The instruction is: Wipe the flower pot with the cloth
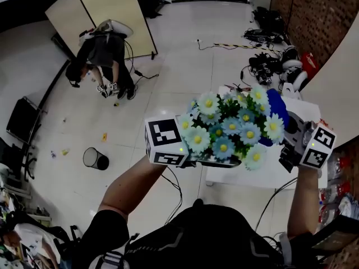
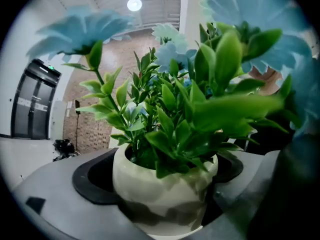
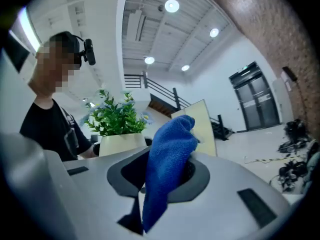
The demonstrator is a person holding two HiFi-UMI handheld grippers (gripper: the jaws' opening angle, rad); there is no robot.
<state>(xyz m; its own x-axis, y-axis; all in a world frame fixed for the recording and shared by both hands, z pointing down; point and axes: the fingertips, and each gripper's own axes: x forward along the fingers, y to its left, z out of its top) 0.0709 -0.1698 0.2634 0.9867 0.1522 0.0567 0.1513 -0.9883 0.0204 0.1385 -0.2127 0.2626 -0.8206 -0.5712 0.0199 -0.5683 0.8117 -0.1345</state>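
Note:
My left gripper (image 2: pixel 162 194) is shut on a cream flower pot (image 2: pixel 160 184) that holds green leaves and pale blue daisies (image 1: pixel 230 129). It is lifted in the air in front of me. In the head view the pot (image 1: pixel 216 162) is mostly hidden under the blooms, beside the left gripper's marker cube (image 1: pixel 166 142). My right gripper (image 3: pixel 160 184) is shut on a blue cloth (image 3: pixel 167 161), which hangs down between its jaws. In the head view the cloth (image 1: pixel 279 110) shows right of the flowers, above the right gripper (image 1: pixel 291 147). From the right gripper view the pot (image 3: pixel 121 143) stands a short way off, apart from the cloth.
A white table (image 1: pixel 263 172) lies below the held pot. Another person (image 1: pixel 104 55) bends over on the tiled floor far left. A black waste bin (image 1: pixel 95 159) stands on the floor. Cables and gear (image 1: pixel 269 60) lie by the brick wall. A folding screen (image 1: pixel 106 13) stands at the back.

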